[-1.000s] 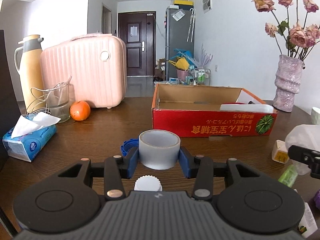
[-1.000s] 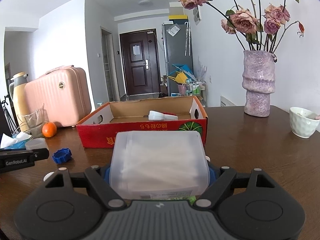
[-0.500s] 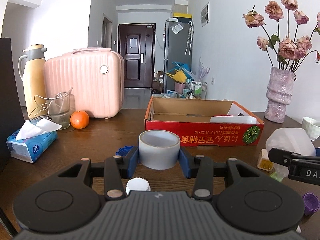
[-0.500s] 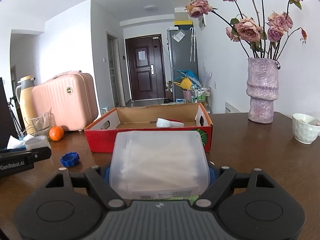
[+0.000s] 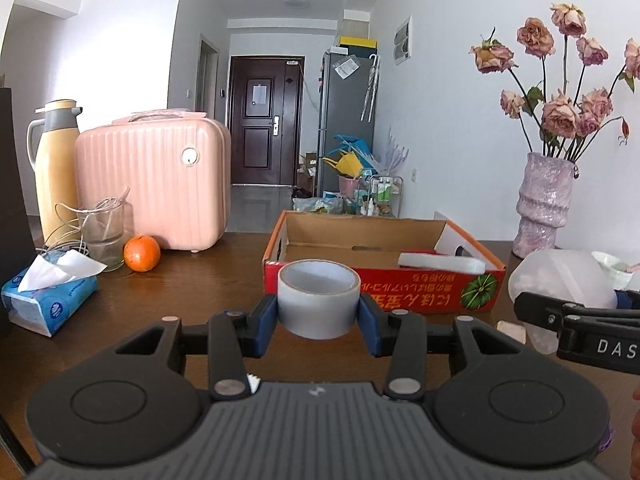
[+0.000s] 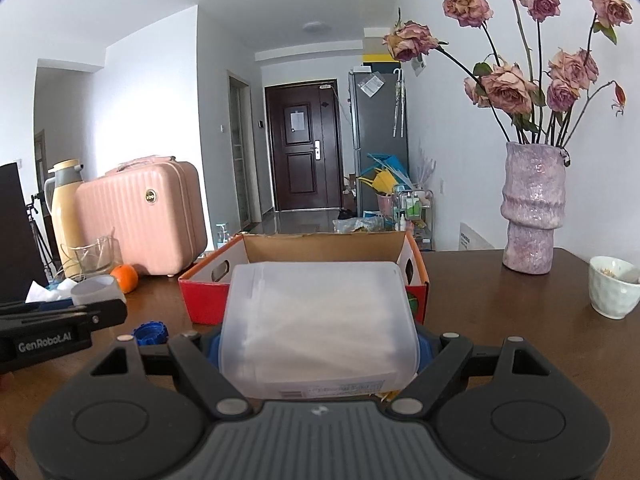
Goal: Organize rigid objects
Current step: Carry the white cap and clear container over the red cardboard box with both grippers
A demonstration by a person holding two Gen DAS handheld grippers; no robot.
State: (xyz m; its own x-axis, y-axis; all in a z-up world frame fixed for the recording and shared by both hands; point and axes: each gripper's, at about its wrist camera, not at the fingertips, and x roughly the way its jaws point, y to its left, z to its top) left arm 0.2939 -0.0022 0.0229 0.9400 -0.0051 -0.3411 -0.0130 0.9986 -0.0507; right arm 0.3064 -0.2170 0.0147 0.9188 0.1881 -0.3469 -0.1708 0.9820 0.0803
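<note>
My left gripper (image 5: 319, 318) is shut on a grey tape roll (image 5: 319, 300) and holds it above the table, in front of the red cardboard box (image 5: 416, 298). My right gripper (image 6: 318, 346) is shut on a translucent plastic container (image 6: 318, 322), raised just before the same box (image 6: 200, 298). The box holds a white flat object (image 5: 442, 261). The right gripper with its container shows at the right of the left wrist view (image 5: 560, 280). The left gripper and tape roll show at the left of the right wrist view (image 6: 94, 290).
A pink case (image 5: 154, 180), thermos (image 5: 56, 168), glass (image 5: 102, 236), orange (image 5: 141, 253) and tissue pack (image 5: 48, 298) stand at the left. A vase of roses (image 6: 534, 216) and white cup (image 6: 614, 292) stand at the right. A blue cap (image 6: 151, 333) lies on the table.
Both grippers have risen and moved toward the box with their loads. The caps under the left gripper have dropped out of its view.
</note>
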